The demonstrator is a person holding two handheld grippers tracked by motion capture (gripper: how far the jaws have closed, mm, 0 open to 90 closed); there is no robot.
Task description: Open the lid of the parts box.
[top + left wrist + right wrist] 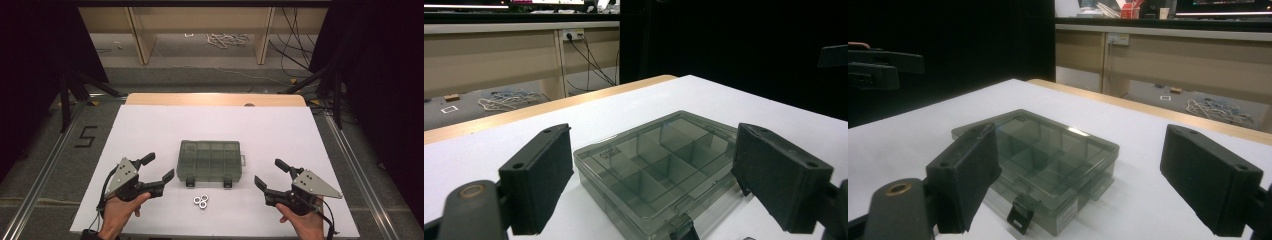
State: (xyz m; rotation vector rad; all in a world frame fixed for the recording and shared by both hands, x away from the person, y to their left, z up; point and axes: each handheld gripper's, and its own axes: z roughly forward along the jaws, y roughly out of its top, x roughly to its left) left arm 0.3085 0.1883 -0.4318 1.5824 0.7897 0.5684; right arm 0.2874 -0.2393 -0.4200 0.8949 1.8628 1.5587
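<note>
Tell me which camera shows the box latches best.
The high view: both black latches sit side by side on the box front edge. The right gripper view shows one latch close; the left gripper view cuts them off.

**Dim workroom around a white-topped table**

White sheet (150, 130) over a table with a pale wooden far edge (215, 99). Grey floor (45, 165) all around, marked with a black "5" (86, 136) at left. Metal rails (360, 175) along both sides. Black curtains (30, 60) left and right, tripod legs (67, 95) before them. Beyond, a light wooden bench (200, 20) on upright panels; loose white cord (225, 39) and black cables (292, 50) beneath. Wall socket (573, 35) on the bench front.
</note>
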